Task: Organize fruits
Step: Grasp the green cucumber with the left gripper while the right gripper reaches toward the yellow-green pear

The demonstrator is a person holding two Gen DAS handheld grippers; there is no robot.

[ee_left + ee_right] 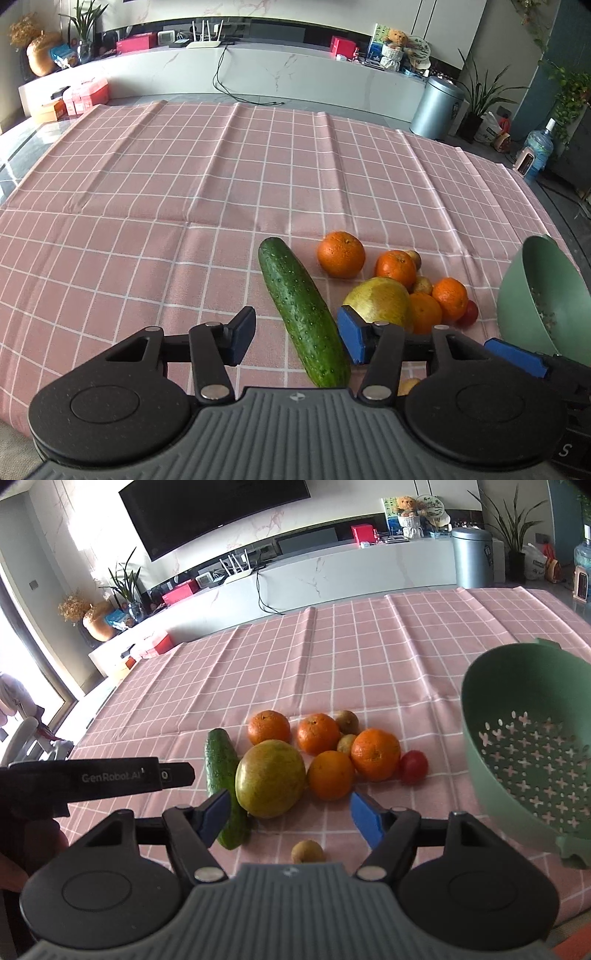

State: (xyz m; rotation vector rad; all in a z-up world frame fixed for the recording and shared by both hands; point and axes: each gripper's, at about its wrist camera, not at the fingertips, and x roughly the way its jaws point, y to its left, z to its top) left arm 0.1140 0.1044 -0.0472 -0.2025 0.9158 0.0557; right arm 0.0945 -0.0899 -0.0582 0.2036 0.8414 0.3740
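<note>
Straddling the cucumber (303, 312) without gripping it, the left tool (295, 336) gapes wide. Equally wide and empty, the right tool (290, 819) faces the mango (270, 783) and oranges (330, 774) just ahead, colander (529, 751) tilted to its right.

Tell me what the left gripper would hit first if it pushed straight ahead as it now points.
Most likely the cucumber: it lies between the open fingers of the left gripper, reaching toward the camera. Height above the tablecloth is unclear, so it might pass over.
</note>
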